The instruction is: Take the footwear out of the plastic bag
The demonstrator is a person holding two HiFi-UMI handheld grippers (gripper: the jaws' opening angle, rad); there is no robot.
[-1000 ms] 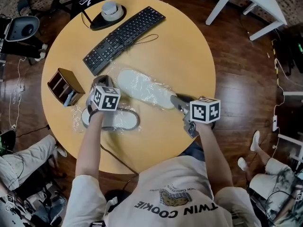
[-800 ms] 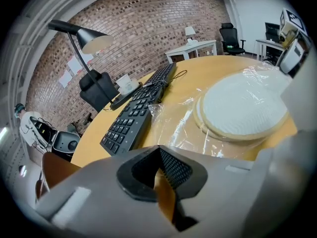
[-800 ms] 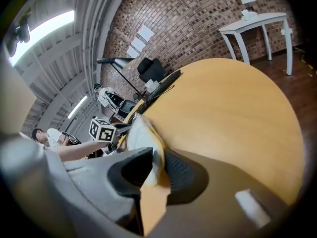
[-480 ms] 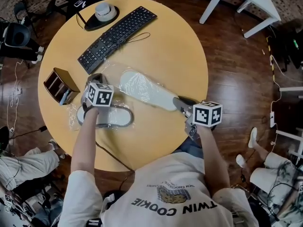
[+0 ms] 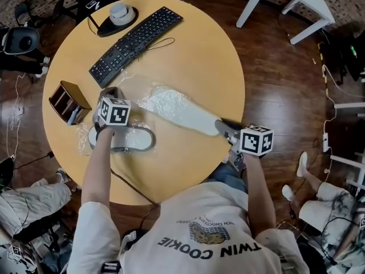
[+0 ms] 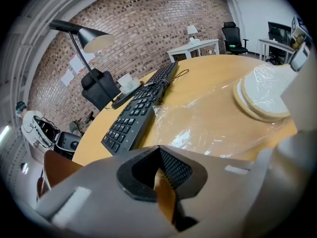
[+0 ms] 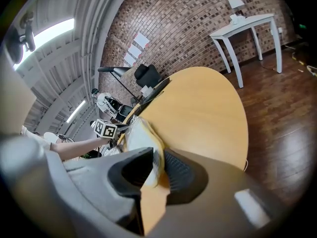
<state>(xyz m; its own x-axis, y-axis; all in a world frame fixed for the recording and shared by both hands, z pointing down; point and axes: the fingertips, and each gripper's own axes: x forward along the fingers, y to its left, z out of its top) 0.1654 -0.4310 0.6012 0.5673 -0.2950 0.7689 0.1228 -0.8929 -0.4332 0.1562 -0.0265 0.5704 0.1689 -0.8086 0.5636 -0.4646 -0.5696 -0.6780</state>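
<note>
Slipper [image 5: 182,112] lying diagonal, end in right tool [image 5: 223,128]

Keyboard [image 5: 136,44] on the worktop [image 5: 211,56], lamp base [image 5: 105,26] behind it, organiser [image 5: 61,101] to its left, slipper [image 5: 124,140], second slipper [image 5: 185,112] and plastic bag [image 5: 137,90] before it.

Premises: an office workroom. Evidence: a brick wall [image 6: 163,19] at the far side, a round table [image 5: 199,56] bearing a keyboard [image 5: 136,37] and desk lamp [image 6: 84,33], and a swivel chair [image 6: 232,33], monitors [image 6: 280,32] and a white table [image 5: 285,4] at far right.

White flat slipper [image 5: 197,119] diagonal on round table [image 5: 194,44], far end inside crumpled clear plastic bag [image 5: 138,86]
</note>
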